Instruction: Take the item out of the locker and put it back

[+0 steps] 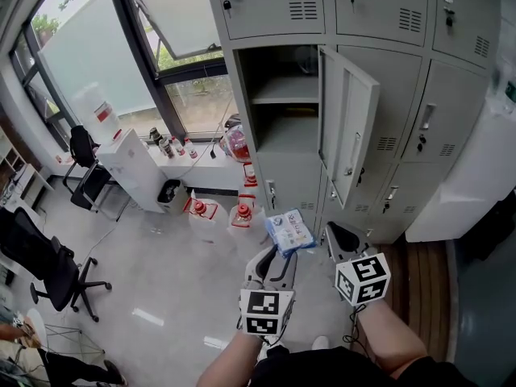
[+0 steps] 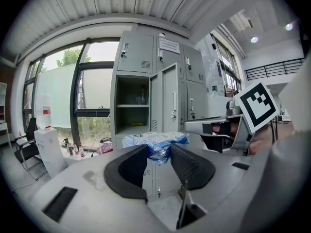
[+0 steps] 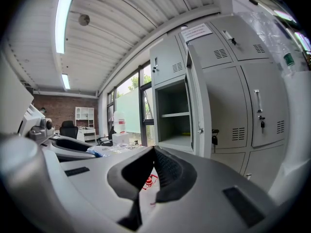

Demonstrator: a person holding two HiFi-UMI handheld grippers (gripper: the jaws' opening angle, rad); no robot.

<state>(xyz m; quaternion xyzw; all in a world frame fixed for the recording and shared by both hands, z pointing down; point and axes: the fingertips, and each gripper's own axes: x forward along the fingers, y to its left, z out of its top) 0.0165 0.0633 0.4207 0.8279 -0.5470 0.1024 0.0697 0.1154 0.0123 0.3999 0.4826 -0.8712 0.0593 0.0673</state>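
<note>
A blue and white plastic packet point(image 1: 290, 232) hangs in front of the grey lockers, below the open compartment point(image 1: 282, 111), and my left gripper point(image 1: 278, 258) is shut on its near end. In the left gripper view the packet point(image 2: 154, 142) sticks out beyond the pads towards the open compartment point(image 2: 131, 106), which has a shelf and looks nearly bare. The locker door point(image 1: 351, 135) stands swung out to the right. My right gripper point(image 1: 337, 237) hovers just right of the packet. In its own view the right gripper point(image 3: 153, 150) has its jaws together with nothing between them.
Red-labelled bottles and jugs point(image 1: 242, 212) stand on the floor at the foot of the lockers. A white cabinet point(image 1: 133, 168) sits under the window, with office chairs point(image 1: 48, 264) at the left. A white appliance point(image 1: 476, 184) stands at the right.
</note>
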